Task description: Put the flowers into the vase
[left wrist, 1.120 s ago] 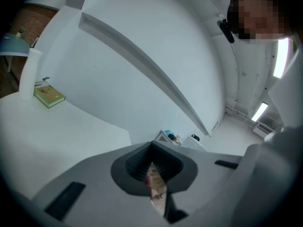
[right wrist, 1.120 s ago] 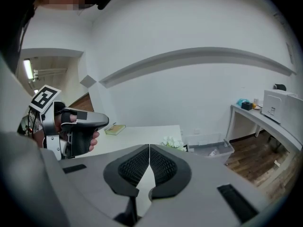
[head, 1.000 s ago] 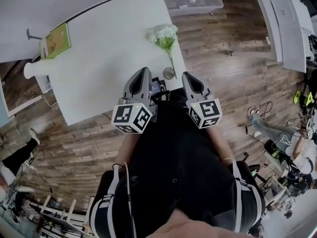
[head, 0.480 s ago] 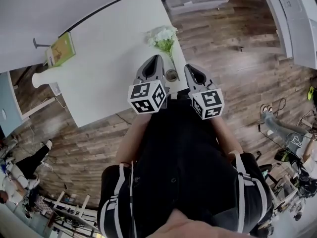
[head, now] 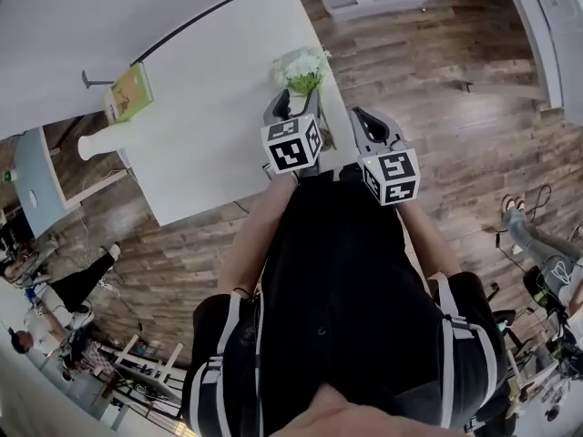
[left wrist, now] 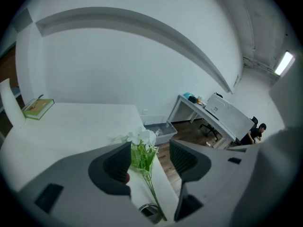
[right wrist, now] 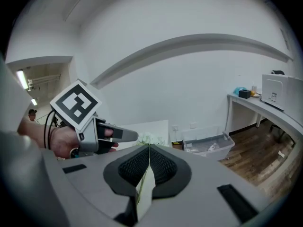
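The flowers (head: 302, 69) lie on the white counter (head: 209, 116) along its right edge, with the blossoms toward the far end and the stem toward the near right corner. The left gripper (left wrist: 150, 157) hovers over them. Its fingers (left wrist: 113, 167) have just been opening and stand apart, with the flowers showing in the gap, untouched. Beside it, the right gripper (right wrist: 148, 150) has its fingers (right wrist: 135, 167) closed together on nothing. The vase (head: 102, 142) stands at the left edge, with a green book (head: 127, 94) near it.
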The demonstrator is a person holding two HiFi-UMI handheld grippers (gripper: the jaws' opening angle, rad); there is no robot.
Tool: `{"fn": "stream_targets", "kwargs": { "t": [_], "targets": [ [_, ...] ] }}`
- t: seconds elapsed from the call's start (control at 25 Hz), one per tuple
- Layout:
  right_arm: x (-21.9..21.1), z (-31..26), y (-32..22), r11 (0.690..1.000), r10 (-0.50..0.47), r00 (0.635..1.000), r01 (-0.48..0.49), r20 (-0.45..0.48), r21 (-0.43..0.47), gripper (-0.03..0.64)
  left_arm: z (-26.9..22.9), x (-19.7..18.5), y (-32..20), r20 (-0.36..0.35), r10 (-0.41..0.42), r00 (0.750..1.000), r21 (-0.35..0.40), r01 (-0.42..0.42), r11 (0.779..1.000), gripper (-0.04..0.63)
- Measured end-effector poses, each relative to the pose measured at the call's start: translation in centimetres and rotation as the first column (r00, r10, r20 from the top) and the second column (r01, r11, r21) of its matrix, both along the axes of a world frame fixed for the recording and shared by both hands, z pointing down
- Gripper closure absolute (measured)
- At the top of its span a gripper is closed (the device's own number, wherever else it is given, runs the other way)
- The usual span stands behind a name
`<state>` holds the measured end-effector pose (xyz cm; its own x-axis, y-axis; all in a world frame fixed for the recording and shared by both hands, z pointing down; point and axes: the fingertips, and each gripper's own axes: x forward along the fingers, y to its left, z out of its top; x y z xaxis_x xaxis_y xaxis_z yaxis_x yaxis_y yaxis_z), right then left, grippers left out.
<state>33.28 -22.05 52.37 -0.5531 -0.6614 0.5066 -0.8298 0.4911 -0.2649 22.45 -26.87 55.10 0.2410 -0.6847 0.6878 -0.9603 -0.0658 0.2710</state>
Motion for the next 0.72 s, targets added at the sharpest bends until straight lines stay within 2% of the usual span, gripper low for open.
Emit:
{"fn": "stream_targets", "kwargs": {
  "t": [0.16, 0.36, 0.72],
  "targets": [
    [1.3, 0.5, -0.1, 1.000, 0.025, 1.000, -0.024, 0.005, -0.012, 0.600, 2.6, 0.8, -0.9, 0.022, 0.006, 1.000, -0.058, -0.005, 0.998, 0.261],
    [2.4, 1.4, 0.1, 0.999, 0.038, 0.999, -0.038, 0.005, -0.030, 0.600, 5.3, -0.1, -1.9, 0.112, -0.017, 0.994, -0.100, 0.028, 0.995, 0.185],
    [3.5, 2.4, 0.2, 0.998, 0.053, 0.999, -0.052, 0.014, -0.045, 0.600, 8.2, -0.5, -2.8, 0.150, -0.029, 0.988, -0.198, 0.059, 0.978, 0.139]
  ]
}}
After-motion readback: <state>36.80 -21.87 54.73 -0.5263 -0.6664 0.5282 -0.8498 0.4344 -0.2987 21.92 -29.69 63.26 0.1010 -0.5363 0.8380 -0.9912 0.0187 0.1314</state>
